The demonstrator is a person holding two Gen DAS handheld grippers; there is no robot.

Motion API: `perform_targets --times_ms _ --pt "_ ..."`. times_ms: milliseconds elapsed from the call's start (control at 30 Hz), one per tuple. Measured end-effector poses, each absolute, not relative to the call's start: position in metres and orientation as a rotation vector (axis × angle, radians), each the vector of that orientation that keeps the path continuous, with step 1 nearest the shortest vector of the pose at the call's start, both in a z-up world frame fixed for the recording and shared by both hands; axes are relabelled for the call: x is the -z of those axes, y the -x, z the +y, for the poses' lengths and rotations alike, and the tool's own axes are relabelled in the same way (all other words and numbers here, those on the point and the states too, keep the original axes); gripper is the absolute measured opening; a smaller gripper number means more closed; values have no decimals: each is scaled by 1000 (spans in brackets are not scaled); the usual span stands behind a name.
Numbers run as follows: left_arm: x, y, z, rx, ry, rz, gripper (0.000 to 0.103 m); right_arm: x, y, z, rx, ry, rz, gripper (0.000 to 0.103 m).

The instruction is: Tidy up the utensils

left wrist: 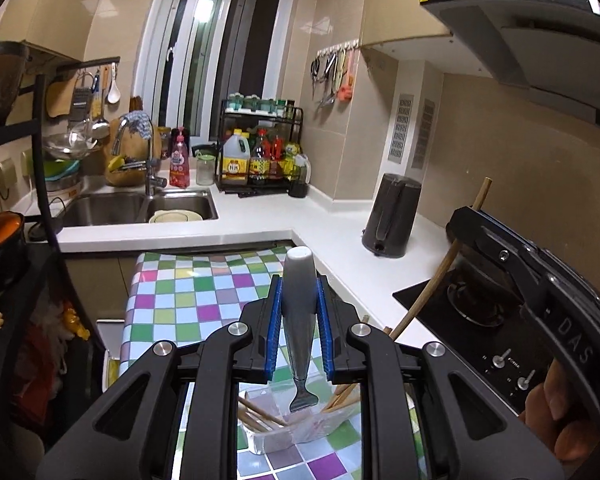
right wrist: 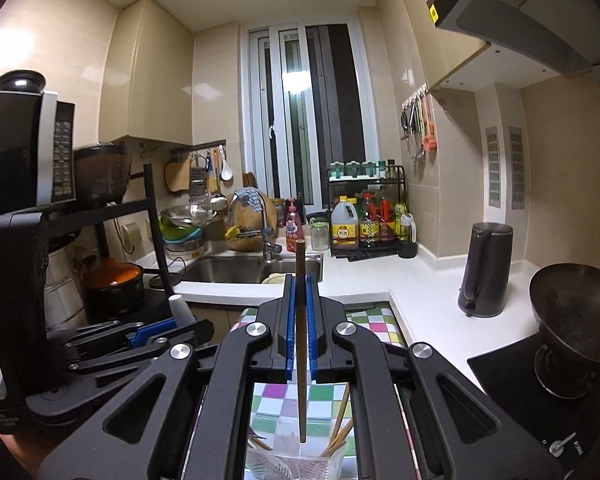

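My left gripper point(left wrist: 299, 284) is shut on a grey-handled utensil point(left wrist: 298, 320). Its white-tipped handle points forward, and its metal head point(left wrist: 303, 398) hangs over a clear container point(left wrist: 284, 436) that holds several wooden chopsticks. My right gripper point(right wrist: 300, 280) is shut on a single wooden chopstick point(right wrist: 301, 360), held nearly upright, its lower end above the same container point(right wrist: 300, 464). In the left wrist view the right gripper point(left wrist: 470, 216) is off to the right with its chopstick point(left wrist: 432, 280). In the right wrist view the left gripper point(right wrist: 176, 322) is at the left.
The container stands on a checkered tablecloth point(left wrist: 188, 288). A white L-shaped counter point(left wrist: 340, 236) carries a dark kettle point(left wrist: 392, 216), a sink point(left wrist: 140, 204) and a bottle rack point(left wrist: 260, 152). A stove point(left wrist: 472, 304) with a wok point(right wrist: 572, 312) is at the right, a shelf with a pot point(right wrist: 116, 280) at the left.
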State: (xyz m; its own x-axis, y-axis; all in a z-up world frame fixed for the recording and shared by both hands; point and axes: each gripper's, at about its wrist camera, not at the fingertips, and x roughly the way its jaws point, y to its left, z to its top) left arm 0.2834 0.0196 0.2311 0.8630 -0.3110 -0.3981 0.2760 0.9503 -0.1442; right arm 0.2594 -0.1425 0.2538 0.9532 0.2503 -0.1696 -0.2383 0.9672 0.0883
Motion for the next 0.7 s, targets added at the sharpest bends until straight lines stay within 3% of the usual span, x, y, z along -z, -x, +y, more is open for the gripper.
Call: perform_targets --times_ms 467,700 --pt "-153 -331 9 310 18 585 17 -184 -311 -139 -242 -53 346 5" --pt "-159 -324 11 310 26 571 18 -184 -309 -140 -236 -46 375 9"
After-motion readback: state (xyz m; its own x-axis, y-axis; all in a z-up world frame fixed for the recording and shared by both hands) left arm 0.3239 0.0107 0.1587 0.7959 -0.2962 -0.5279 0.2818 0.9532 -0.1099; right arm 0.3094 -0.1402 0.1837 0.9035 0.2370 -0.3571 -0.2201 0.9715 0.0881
